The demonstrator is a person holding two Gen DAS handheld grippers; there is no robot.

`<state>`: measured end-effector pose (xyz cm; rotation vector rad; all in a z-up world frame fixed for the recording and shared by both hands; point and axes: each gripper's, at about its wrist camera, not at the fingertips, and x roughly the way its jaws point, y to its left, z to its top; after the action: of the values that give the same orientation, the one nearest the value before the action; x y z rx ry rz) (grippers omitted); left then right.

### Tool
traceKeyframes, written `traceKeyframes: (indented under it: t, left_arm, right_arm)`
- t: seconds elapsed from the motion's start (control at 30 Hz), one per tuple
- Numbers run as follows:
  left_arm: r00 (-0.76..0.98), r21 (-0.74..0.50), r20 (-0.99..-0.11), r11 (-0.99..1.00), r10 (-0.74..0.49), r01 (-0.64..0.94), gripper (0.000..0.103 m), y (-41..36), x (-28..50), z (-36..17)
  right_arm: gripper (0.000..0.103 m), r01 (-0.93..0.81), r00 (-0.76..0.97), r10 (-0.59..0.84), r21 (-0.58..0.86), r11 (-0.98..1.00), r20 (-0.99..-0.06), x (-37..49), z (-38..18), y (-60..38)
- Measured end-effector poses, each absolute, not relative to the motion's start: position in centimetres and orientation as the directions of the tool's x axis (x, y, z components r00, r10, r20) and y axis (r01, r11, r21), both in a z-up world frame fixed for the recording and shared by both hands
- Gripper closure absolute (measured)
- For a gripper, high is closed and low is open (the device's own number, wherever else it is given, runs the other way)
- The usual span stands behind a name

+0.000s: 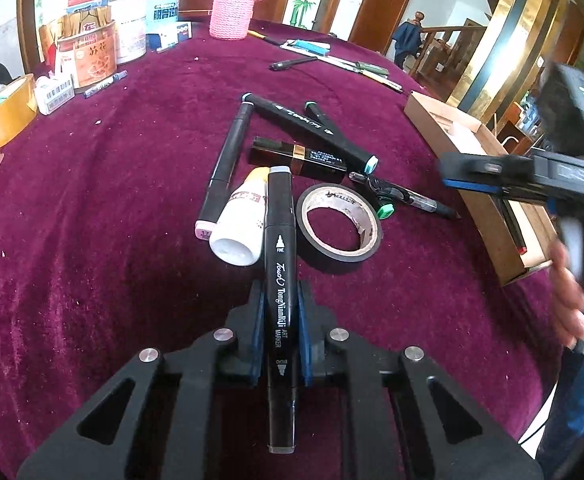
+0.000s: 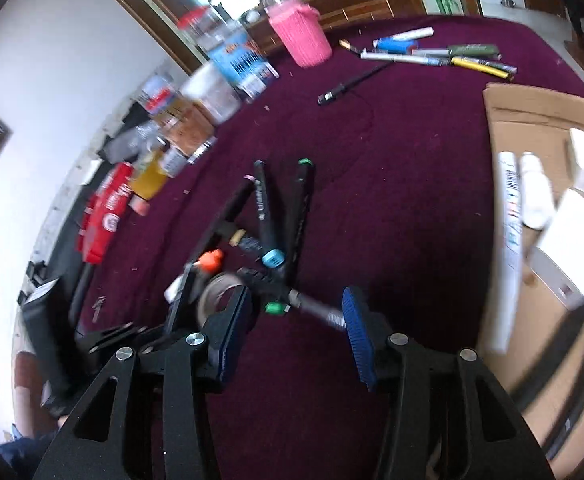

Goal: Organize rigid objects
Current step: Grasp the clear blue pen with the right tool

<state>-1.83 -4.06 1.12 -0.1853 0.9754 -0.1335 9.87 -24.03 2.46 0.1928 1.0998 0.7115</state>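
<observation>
marker (image 1: 279, 280) sits clamped lengthwise in the left gripper (image 1: 279, 300), lifted over the purple cloth (image 1: 92, 220) near the pile. right gripper (image 2: 292, 328) hangs wide, nothing between its blue pads. next move, i'd say: carry it right to the cardboard box (image 2: 532, 112), which already holds white tubes and cartons.
</observation>
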Motion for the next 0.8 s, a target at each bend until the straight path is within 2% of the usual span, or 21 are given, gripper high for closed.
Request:
traceKeyframes:
  t: [0.17, 0.23, 0.33, 0.5, 0.57, 0.6, 0.63, 0.7, 0.8]
  left_arm:
    - [0.553, -0.220, -0.807, 0.975, -0.205, 0.041, 0.091, -3.9, -1.9, 1.1]
    - [0.551, -0.224, -0.807, 0.974, -0.211, 0.045, 0.091, -3.8, -1.8, 1.1]
    - [0.549, -0.214, -0.810, 0.976, -0.206, 0.051, 0.091, -4.0, -1.5, 1.1]
    - [0.551, -0.192, -0.812, 0.980, -0.192, 0.058, 0.091, -4.5, -0.7, 1.1]
    - [0.550, -0.183, -0.814, 0.981, -0.186, 0.061, 0.091, -4.6, -0.5, 1.1]
    - [0.550, -0.183, -0.814, 0.981, -0.186, 0.062, 0.091, -4.6, -0.5, 1.0]
    - [0.551, -0.184, -0.813, 0.981, -0.187, 0.062, 0.091, -4.5, -0.4, 1.0]
    - [0.557, -0.179, -0.810, 0.982, -0.185, 0.066, 0.091, -4.6, -0.5, 1.0]
    - [0.566, -0.194, -0.799, 0.978, -0.201, 0.074, 0.091, -4.7, -1.1, 1.3]
  right_arm:
    - [0.060, -0.358, 0.187, 0.624, 0.539, 0.762, -0.758, 11.1, -0.3, -23.7]
    - [0.048, -0.373, 0.157, 0.653, 0.568, 0.734, -0.741, 10.0, -0.1, -23.8]
    - [0.047, -0.428, 0.107, 0.677, 0.581, 0.693, -0.728, 7.9, 0.5, -23.3]
    - [0.049, -0.610, 0.176, 0.538, 0.338, 0.717, -0.824, 4.5, 0.8, -20.5]
    - [0.060, -0.631, 0.225, 0.477, 0.245, 0.736, -0.850, 3.8, 0.5, -19.9]
    - [0.078, -0.636, 0.262, 0.433, 0.183, 0.750, -0.863, 3.5, 0.5, -19.7]
    - [0.086, -0.624, 0.318, 0.366, 0.098, 0.775, -0.875, 3.3, 0.4, -19.6]
    - [0.094, -0.606, 0.293, 0.389, 0.145, 0.782, -0.873, 3.5, 0.5, -20.3]
    - [0.094, -0.584, 0.325, 0.404, 0.155, 0.797, -0.855, 2.7, 0.9, -21.2]
